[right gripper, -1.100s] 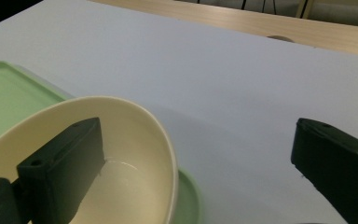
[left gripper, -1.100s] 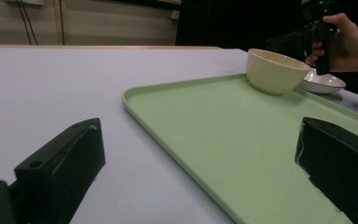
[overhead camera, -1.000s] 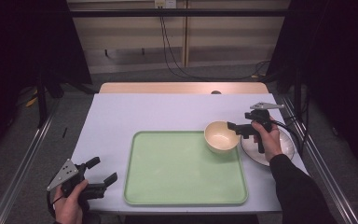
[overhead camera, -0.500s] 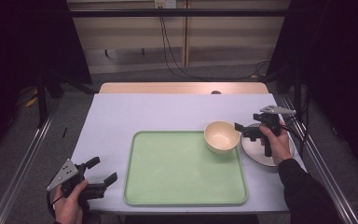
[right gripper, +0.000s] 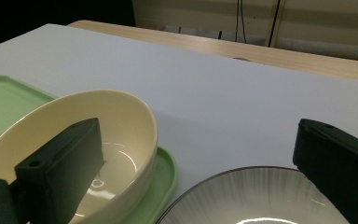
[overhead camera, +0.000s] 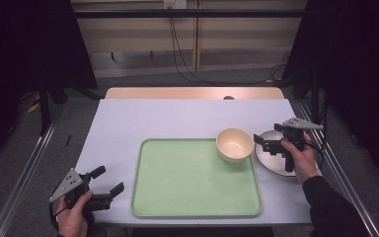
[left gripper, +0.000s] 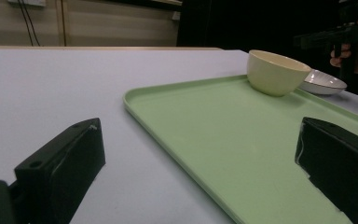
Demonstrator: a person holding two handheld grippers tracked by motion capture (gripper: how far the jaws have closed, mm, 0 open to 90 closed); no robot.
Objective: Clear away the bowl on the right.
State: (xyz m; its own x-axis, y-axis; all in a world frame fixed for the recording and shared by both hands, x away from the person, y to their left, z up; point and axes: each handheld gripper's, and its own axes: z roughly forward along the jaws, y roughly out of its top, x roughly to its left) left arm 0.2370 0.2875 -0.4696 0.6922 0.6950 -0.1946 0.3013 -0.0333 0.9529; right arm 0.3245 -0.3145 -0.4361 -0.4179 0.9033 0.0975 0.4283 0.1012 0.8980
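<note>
While my right tool (overhead camera: 262, 141) backs off wide open, the cream bowl (overhead camera: 234, 144) sits on the green tray's (overhead camera: 192, 177) far right corner.
Since a second ago it has drawn back over the grey plate (overhead camera: 271, 157); my left tool (overhead camera: 109, 180) stays wide at the counter's (overhead camera: 177, 116) near-left edge.

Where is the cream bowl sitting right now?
In the high view the cream bowl sits on the green tray, at its far right corner, beside the plate.

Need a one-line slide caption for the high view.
Cream bowl on green tray's far right corner; open right gripper above grey plate; open left gripper near table's front left.
</note>
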